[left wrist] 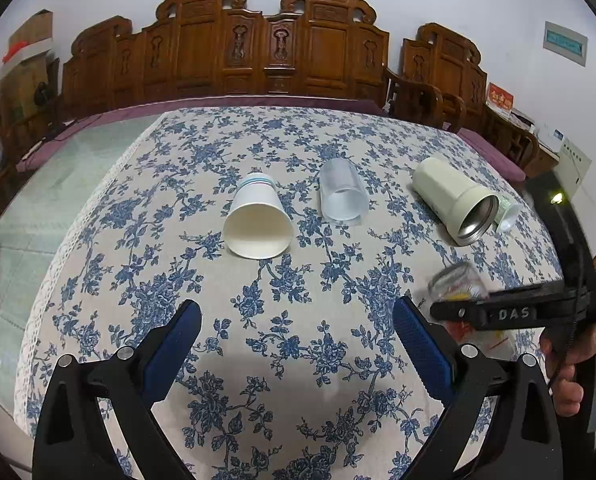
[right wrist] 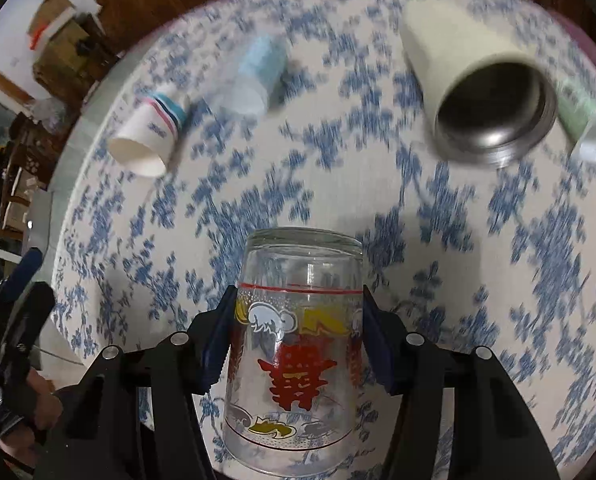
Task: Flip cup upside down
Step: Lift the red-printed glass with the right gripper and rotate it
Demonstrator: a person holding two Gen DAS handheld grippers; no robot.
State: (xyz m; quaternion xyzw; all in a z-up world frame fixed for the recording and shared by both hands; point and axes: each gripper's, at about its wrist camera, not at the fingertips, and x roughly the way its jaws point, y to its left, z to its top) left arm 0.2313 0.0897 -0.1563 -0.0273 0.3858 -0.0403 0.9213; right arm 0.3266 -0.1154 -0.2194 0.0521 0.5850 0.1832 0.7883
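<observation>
- A clear glass cup [right wrist: 298, 344] with a red character and yellow-and-white cloud prints is clamped between the blue pads of the right gripper [right wrist: 296, 344], one pad pressed on each side of it.
- In the right wrist view the thick base of the glass is seen pointing away from the camera and the wider rim sits nearest the lens, low in frame. Whether it's touching the cloth can't be told.
- The same glass is caught blurred in the left wrist view [left wrist: 458, 284], over the right side of the table, behind the black arm of the right gripper [left wrist: 446, 312].
- The left gripper [left wrist: 296, 320] is held with its jaws spread wide and nothing between them, over the near part of the blue floral tablecloth [left wrist: 298, 360].
- Further back, three things are laid on their sides in a row: a white paper cup [left wrist: 258, 220] with coloured stripes, a frosted plastic cup [left wrist: 343, 198], and a cream steel-lined tumbler [left wrist: 454, 200].
- A small pale green cup [left wrist: 508, 212] is tucked just beside the tumbler's mouth.
- Carved wooden chairs [left wrist: 274, 48] are lined up behind the table.
</observation>
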